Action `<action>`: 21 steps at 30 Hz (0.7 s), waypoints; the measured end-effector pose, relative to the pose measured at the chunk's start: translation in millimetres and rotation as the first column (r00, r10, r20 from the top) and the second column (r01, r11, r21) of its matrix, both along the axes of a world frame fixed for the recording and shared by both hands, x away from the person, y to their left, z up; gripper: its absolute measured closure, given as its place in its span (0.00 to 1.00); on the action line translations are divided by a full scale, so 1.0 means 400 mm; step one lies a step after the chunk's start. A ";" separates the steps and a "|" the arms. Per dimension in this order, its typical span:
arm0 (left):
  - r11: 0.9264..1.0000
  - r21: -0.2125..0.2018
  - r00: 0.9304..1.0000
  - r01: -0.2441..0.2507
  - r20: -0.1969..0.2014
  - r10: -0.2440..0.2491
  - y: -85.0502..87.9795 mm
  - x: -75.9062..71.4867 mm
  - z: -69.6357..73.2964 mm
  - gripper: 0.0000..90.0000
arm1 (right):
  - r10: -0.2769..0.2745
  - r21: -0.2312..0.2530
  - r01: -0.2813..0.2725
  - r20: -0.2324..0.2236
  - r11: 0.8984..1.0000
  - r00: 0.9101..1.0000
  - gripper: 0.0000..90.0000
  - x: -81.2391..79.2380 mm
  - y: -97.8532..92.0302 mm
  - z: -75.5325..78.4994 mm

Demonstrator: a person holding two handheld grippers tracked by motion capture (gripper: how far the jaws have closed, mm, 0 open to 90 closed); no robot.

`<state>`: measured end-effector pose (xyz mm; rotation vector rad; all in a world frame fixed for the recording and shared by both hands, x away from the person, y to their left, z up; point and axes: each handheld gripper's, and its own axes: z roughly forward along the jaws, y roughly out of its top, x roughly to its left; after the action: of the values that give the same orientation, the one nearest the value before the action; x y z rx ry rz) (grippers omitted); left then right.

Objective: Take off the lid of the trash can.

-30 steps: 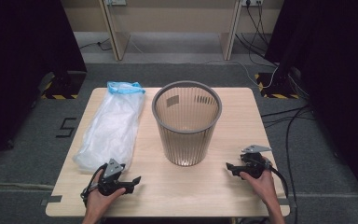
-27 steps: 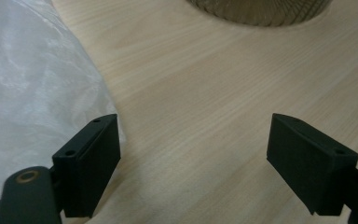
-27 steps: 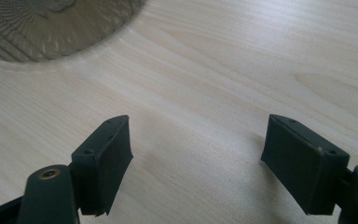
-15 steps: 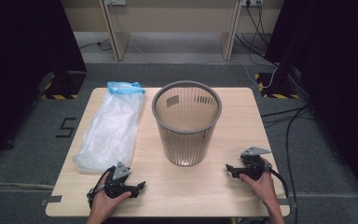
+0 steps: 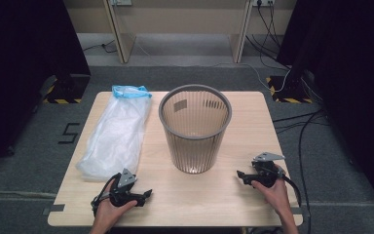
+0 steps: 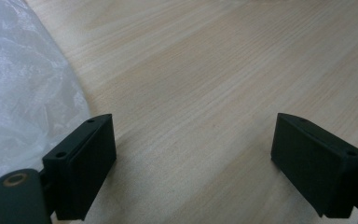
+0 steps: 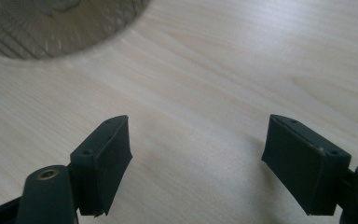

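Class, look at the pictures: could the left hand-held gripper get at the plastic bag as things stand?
Probably yes. The left hand-held gripper sits open on the table just beside the near end of the bag, with only bare wood between them; the bin stands off to its right.

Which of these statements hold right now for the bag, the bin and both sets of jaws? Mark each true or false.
1. The plastic bag lies flat on the table, left of the waste bin. True.
2. The left gripper is shut on the bag. False: its jaws stand wide apart over bare wood, the bag beside them.
3. The right gripper is open and holds nothing. True.
4. The bin lies tipped on its side. False: it stands upright.
5. The bag already lines the bin. False: it lies outside it.
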<state>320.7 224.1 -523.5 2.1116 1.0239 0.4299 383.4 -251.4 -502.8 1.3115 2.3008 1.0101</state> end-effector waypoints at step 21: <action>1.000 0.000 1.000 -0.001 0.000 0.001 0.000 0.000 0.000 0.14 | -0.028 0.051 0.021 0.146 0.998 0.989 0.27 0.077 0.004 0.274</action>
<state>320.6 224.0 -523.6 2.1107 1.0252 0.4309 414.2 -249.6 -393.4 1.2370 2.1585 1.1225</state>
